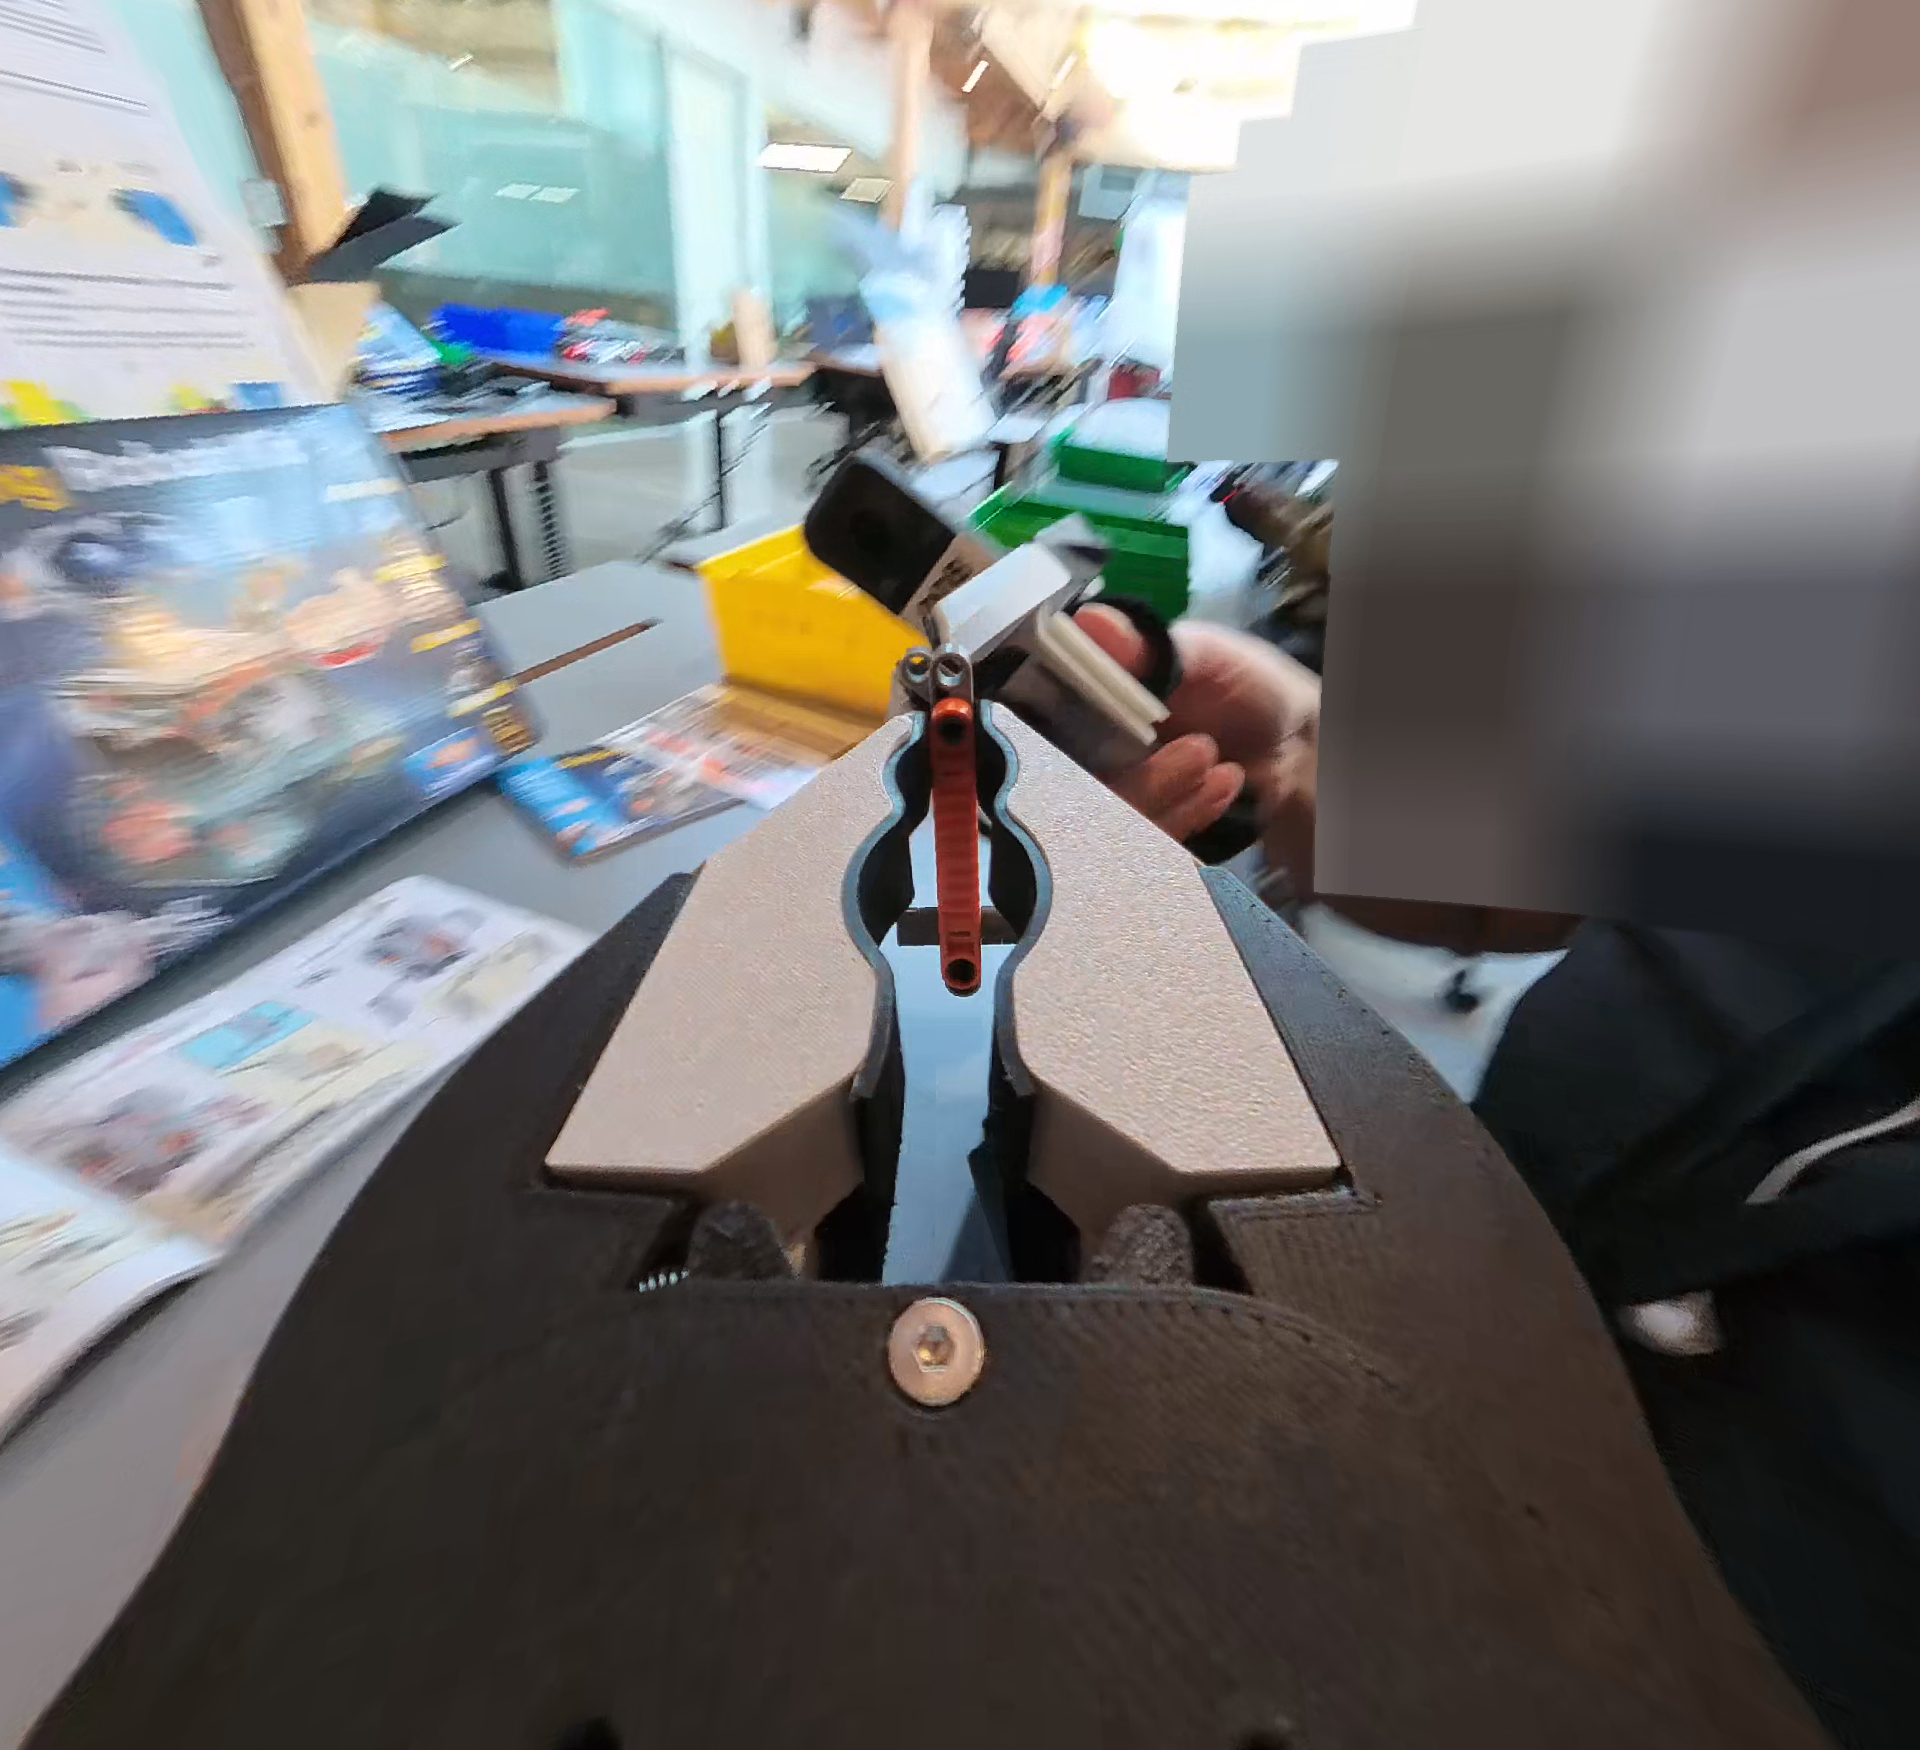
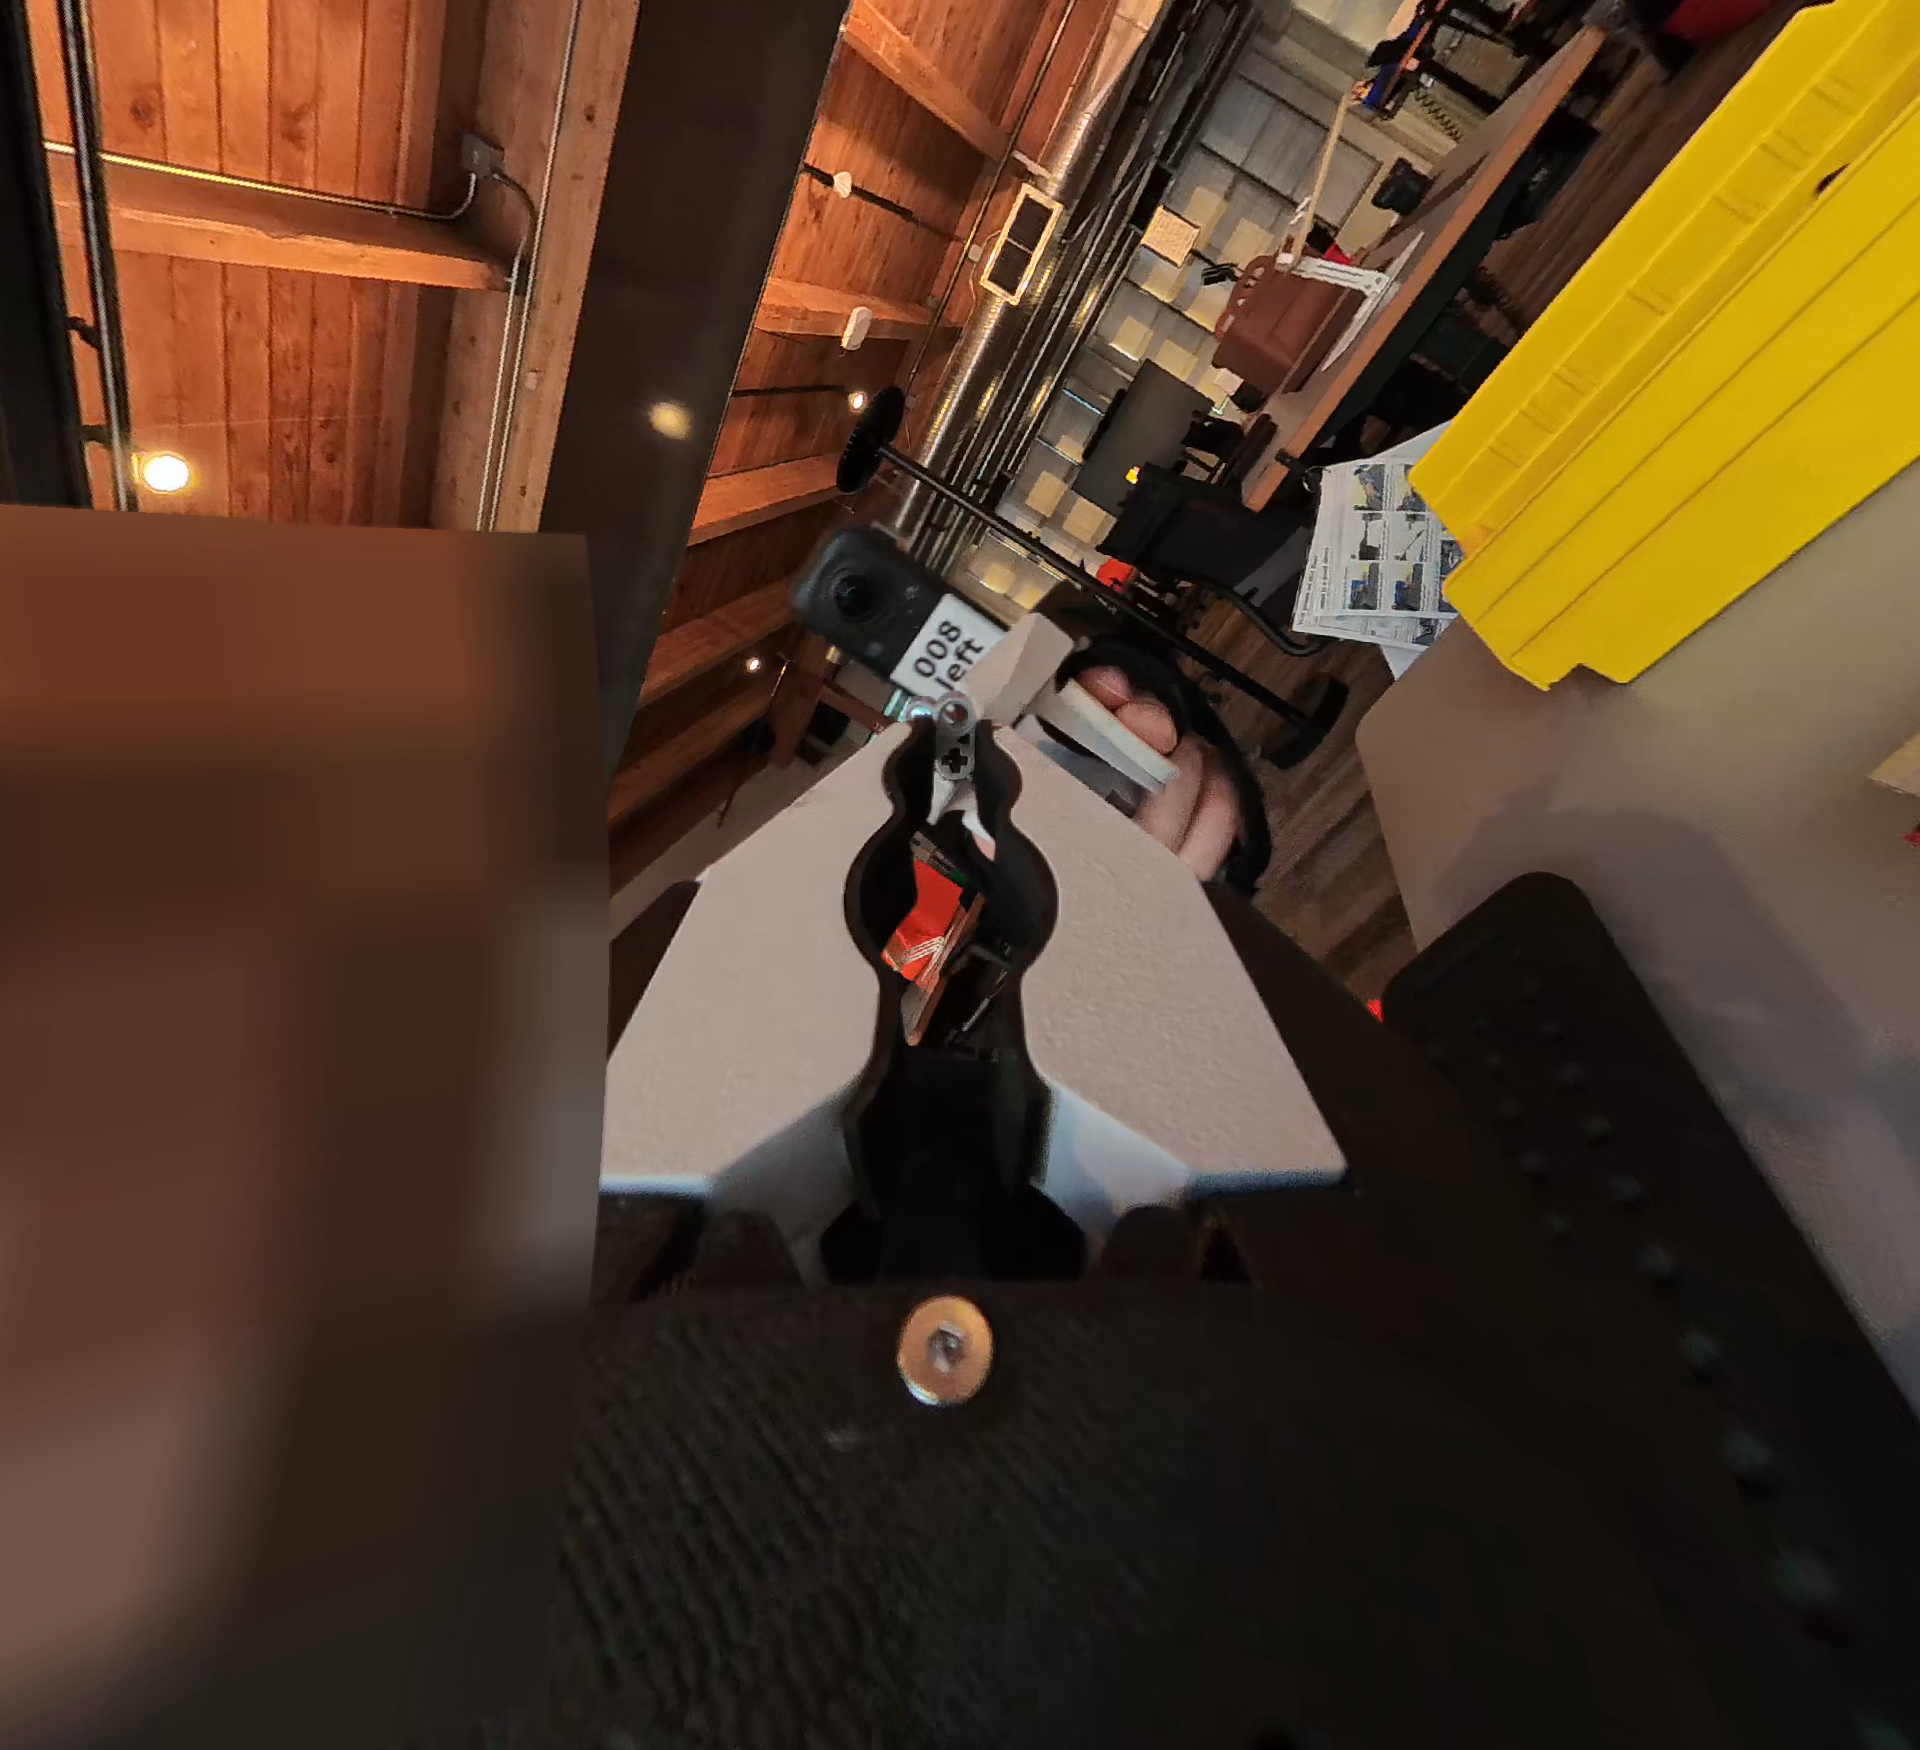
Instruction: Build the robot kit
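Left hand-held gripper clamping orange beam, yellow bin behind

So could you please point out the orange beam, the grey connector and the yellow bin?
orange beam (image 1: 953, 843), left wrist view, mid-length.
grey connector (image 2: 954, 750), right wrist view, its face.
yellow bin (image 2: 1714, 370), right wrist view, side wall.

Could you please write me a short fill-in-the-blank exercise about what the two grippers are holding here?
The left gripper is shut on a long ____ beam.
The right gripper is shut on a small ____ connector.
Beyond both grippers stands a ____ bin.

Missing words: orange; grey; yellow
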Available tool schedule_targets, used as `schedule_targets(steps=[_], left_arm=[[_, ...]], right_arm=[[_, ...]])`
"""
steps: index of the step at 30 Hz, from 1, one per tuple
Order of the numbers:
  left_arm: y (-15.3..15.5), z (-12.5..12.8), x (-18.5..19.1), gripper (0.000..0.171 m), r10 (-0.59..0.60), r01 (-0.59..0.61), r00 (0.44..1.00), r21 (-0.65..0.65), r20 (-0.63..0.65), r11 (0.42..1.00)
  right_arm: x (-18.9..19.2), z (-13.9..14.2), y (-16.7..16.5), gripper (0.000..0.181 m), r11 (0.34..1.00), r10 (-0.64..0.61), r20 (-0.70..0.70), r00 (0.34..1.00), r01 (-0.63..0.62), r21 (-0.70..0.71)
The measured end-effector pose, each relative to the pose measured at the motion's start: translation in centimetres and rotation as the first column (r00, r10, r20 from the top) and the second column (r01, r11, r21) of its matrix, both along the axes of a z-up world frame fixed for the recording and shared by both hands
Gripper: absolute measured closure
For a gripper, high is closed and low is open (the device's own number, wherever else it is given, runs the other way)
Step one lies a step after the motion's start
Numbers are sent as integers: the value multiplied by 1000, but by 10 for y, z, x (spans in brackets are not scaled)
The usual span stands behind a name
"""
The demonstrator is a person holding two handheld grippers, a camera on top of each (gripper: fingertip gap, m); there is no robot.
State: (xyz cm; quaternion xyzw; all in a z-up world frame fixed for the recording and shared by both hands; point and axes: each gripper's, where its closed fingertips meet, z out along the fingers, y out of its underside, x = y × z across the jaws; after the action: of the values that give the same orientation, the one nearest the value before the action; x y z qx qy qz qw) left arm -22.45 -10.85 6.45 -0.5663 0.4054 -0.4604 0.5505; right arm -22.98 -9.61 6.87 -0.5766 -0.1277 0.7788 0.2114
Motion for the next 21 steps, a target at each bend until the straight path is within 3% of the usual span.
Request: schedule_targets(steps=[7, 12, 21], left_arm=[[7, -10, -1, 166, 173, -137, 962, 172, -211, 975], [2, -6, 0, 166, 106, -91, 982, 101, -159, 991], [3, -8, -1, 166, 118, -103, 981, 100, -154, 990]], right_arm=[[-1, -10, 6, 177, 992, 26, -23, 999, -28, -124], [-2, -6, 4, 177, 986, 33, -86, 996, -46, -157], [-2, -9, 2, 177, 977, 85, -121, 989, -106, -184]])
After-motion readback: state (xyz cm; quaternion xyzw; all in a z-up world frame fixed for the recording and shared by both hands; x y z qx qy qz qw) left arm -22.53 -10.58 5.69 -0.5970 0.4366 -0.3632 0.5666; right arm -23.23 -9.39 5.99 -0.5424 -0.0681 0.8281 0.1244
